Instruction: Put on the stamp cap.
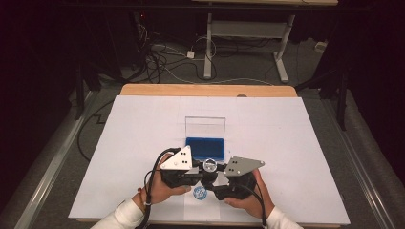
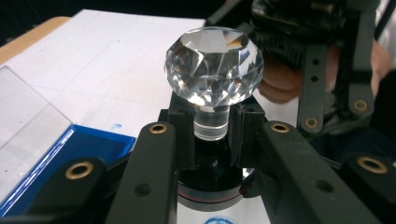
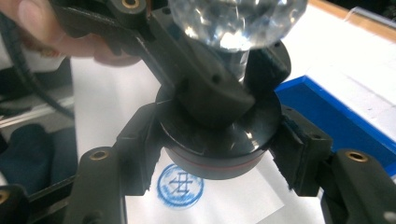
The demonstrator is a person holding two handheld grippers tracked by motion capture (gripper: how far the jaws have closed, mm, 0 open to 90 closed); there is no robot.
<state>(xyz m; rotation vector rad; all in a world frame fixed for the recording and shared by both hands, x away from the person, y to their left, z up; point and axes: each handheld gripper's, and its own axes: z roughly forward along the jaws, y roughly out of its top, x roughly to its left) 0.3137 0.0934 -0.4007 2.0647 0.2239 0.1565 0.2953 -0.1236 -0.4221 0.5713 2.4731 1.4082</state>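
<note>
Two hand-held grippers hold one stamp (image 1: 209, 167) upright, just above the blue print (image 1: 199, 192) on the paper. The left hand-held gripper (image 2: 211, 123) clamps its clear stem; the right hand-held gripper (image 3: 217, 154) clamps its black base. The ink pad (image 1: 205, 148) lies just beyond.

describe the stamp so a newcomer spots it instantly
On the white sheet, near the front edge below the blue ink pad, two hand-held grippers meet. Between them is the stamp: a clear faceted crystal knob on a round black base, the only glassy thing there.
</note>
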